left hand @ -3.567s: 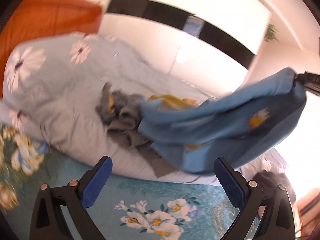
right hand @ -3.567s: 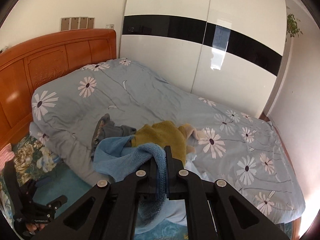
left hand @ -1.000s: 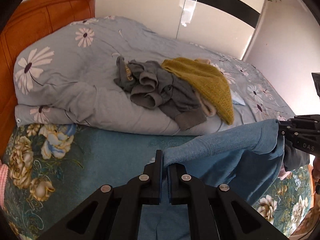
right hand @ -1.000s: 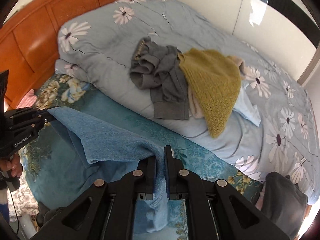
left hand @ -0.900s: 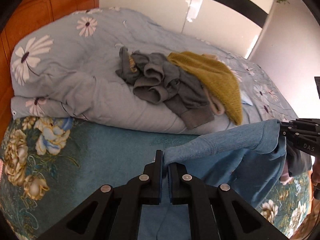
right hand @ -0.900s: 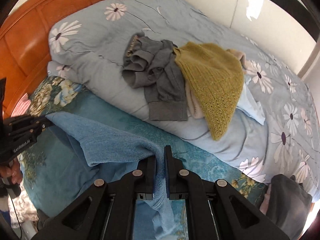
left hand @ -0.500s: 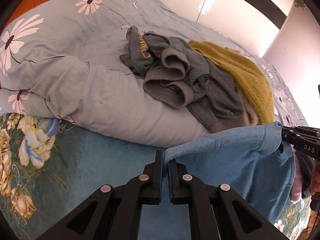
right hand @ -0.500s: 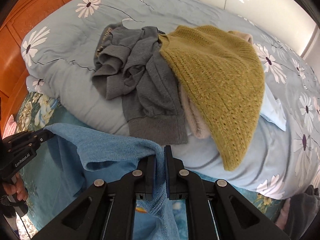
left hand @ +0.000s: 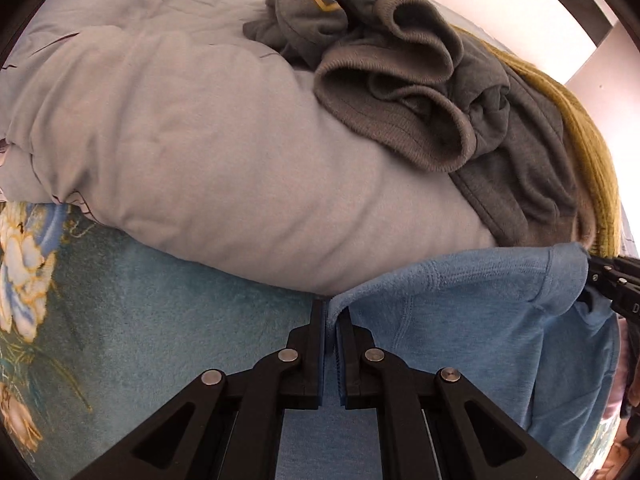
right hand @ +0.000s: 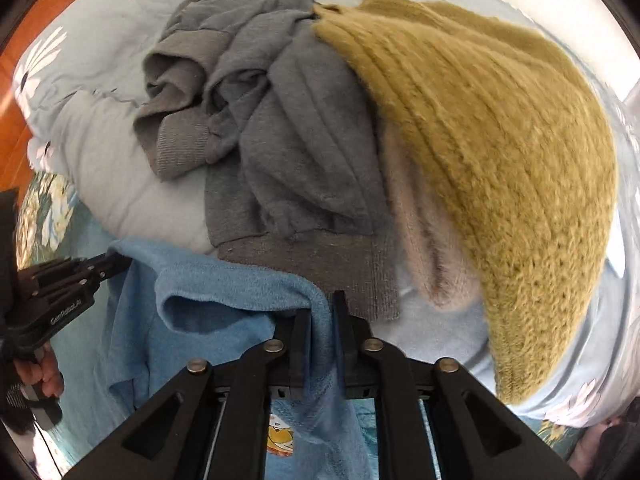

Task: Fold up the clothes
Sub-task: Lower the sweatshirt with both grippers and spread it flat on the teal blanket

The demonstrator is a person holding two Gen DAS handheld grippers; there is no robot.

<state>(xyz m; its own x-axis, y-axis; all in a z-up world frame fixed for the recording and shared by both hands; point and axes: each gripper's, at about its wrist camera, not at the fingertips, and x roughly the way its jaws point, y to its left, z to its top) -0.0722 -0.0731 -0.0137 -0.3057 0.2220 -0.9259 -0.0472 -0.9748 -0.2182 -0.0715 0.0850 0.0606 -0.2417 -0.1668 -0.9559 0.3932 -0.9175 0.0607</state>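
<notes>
I have the blue top point(left hand: 472, 308) stretched between my two grippers, low over the teal bed sheet point(left hand: 168, 320) along the near edge of the bed, its upper hem running just in front of the rolled grey quilt point(left hand: 208, 152). My left gripper point(left hand: 331, 320) is pressed together on one corner of that hem, the cloth pinched flat between the blue pads. My right gripper point(right hand: 322, 316) has the other corner between its fingers, but its jaws have just been easing apart; the cloth there is bunched and slightly blurred, so I read the pinch as loosening rather than fully let go, and I would not swear to it. From the way the top hangs, most of its body already lies on the sheet below the hem, and a small yellow print point(right hand: 280, 438) shows on its lower part in the right wrist view. So I judge the laying-out step nearly finished and the folding itself not begun: no crease or doubled panel is visible in the top. Behind it, on the quilt, the rest of the pile waits untouched: a crumpled grey sweater point(right hand: 276, 128), a mustard knit point(right hand: 492, 128) draped over a pale pink garment point(right hand: 424, 216). That leaves this top to be flattened and folded, then three more pieces at least.
</notes>
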